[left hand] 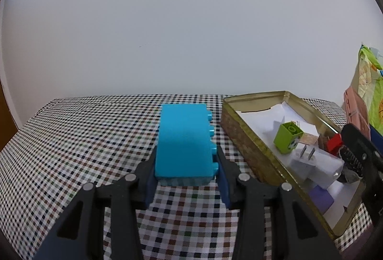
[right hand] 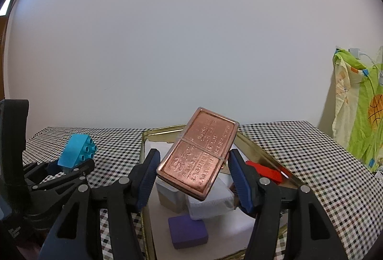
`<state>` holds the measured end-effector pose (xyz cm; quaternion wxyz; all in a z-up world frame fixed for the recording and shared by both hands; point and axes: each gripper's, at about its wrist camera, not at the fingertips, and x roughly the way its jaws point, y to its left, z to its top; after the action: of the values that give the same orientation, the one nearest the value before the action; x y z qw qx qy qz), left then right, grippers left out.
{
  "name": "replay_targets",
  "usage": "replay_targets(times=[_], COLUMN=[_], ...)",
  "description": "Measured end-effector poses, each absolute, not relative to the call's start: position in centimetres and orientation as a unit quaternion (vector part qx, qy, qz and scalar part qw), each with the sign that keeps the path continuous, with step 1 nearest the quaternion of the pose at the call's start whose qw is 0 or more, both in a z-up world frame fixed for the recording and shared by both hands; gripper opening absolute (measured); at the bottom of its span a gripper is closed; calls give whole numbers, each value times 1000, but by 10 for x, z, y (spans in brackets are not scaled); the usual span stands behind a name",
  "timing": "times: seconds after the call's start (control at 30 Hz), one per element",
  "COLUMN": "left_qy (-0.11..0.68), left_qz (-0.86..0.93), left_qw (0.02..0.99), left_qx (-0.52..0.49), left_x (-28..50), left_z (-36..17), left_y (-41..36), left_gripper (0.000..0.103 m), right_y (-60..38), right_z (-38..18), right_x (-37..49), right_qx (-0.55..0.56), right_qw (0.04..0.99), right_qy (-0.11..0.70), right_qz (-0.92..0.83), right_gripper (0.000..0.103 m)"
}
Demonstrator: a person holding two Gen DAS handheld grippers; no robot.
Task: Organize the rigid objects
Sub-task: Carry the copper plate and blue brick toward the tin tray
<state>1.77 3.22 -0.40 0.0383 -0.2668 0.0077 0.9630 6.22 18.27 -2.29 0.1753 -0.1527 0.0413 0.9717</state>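
Checked cloth covers the counter [left hand: 71,140]; on it, the gold tin [left hand: 239,130] already holds a green block [left hand: 287,138], a white plug [left hand: 316,164], a purple block [right hand: 188,231] and a red piece [right hand: 265,170]. Two items remain, in my judgement. My left gripper [left hand: 186,176] clamps the blue brick [left hand: 184,142], long axis pointing away, studs rightward. My right gripper [right hand: 191,176] grasps the copper case [right hand: 198,152] above the tin, tilted, long axis up-right.

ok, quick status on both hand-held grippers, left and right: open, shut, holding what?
Left hand-held gripper: closed on the blue toy brick.
Right hand-held gripper: closed on the copper-coloured tin, held tilted above the open gold box.
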Motion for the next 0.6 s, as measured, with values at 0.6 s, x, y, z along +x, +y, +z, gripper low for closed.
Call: replay_targets(times=[0.6], left_qy=[3], left_qz=[963], left_qw=[47], left_qx=[-264], left_x=[25], left_z=[-5], left_y=[38], left_gripper=[41], right_y=[192], right_z=[-25], right_x=[67], right_qx=[-146], right_qw=[181], right_qy=[20], right_qz=[972], right_gripper=[61])
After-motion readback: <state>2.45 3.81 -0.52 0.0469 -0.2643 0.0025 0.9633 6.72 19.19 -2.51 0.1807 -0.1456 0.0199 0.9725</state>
